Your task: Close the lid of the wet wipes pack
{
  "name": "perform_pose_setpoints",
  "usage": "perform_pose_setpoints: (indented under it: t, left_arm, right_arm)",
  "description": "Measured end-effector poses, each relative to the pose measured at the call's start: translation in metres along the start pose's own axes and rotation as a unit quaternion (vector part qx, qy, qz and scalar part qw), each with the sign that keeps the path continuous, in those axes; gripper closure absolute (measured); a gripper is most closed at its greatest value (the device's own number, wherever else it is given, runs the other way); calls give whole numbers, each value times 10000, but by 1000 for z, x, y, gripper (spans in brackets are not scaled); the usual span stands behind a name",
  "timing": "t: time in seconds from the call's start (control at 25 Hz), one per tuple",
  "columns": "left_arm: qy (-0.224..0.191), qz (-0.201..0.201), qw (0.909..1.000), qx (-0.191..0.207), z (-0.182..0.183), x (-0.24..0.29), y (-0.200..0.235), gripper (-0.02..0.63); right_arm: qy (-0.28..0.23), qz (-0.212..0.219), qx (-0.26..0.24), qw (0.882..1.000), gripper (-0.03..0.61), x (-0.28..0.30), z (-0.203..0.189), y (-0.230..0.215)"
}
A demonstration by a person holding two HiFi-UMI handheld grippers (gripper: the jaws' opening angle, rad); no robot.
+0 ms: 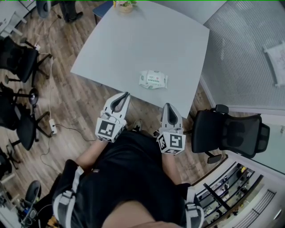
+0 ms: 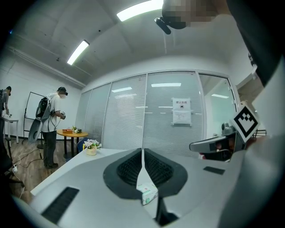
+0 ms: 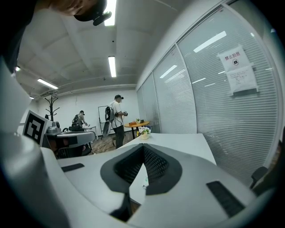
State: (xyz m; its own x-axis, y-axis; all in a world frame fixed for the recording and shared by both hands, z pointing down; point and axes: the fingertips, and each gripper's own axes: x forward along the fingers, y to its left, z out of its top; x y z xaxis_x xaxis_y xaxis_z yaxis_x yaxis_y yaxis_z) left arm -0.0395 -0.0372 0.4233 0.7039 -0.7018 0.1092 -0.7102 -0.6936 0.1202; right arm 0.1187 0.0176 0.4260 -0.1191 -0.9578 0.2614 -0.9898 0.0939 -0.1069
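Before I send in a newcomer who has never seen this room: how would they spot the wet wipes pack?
Find the big pale grey table by the glass wall. Near its edge closest to the person lies the wet wipes pack: flat, white, green print. Its only neighbour, a flower pot, stands at the far edge.
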Motion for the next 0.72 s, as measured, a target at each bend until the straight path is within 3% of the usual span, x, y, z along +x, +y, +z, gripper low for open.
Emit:
perform_pose_setpoints:
  t: [0.72]
  left_arm:
    - [-167,20,9998,106,13,-6,1,578]
  right_arm:
    - [-45,59,207,9998,557,0,3,-8]
